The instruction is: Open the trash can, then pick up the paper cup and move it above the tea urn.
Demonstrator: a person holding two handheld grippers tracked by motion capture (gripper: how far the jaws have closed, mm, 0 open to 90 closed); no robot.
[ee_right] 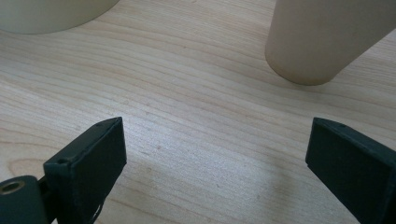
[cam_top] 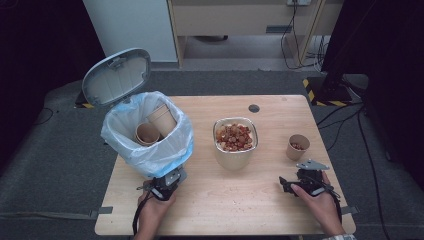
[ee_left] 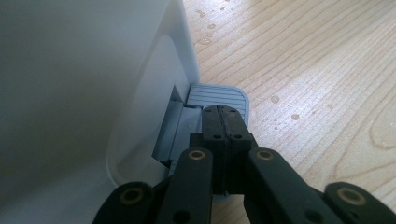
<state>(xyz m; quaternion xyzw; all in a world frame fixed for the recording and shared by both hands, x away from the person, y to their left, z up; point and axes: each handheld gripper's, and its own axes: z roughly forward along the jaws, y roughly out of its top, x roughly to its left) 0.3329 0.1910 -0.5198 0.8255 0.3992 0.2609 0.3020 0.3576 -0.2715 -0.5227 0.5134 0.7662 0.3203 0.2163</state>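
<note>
A white pedal bin [cam_top: 150, 135] with a clear liner stands at the table's left, its lid [cam_top: 116, 76] up. Two paper cups [cam_top: 161, 120] lie inside it. My left gripper [cam_top: 175, 177] sits at the bin's foot; in the left gripper view it [ee_left: 222, 112] is shut, its tips resting on the grey ribbed pedal [ee_left: 217, 95] beside the bin wall [ee_left: 93, 84]. My right gripper [cam_top: 295, 176] stands open just above the table, nothing between its fingers [ee_right: 93, 149]. A small paper cup [cam_top: 298, 146] with a few bits inside stands just ahead; its base [ee_right: 322, 37] is apart from the jaws.
A bowl [cam_top: 235, 137] of mixed reddish snacks stands mid-table; its base [ee_right: 51, 14] lies to the left ahead of the right gripper. Water droplets [ee_left: 282, 107] dot the wood near the pedal. Bare wooden table [cam_top: 225, 200] lies between the two hands.
</note>
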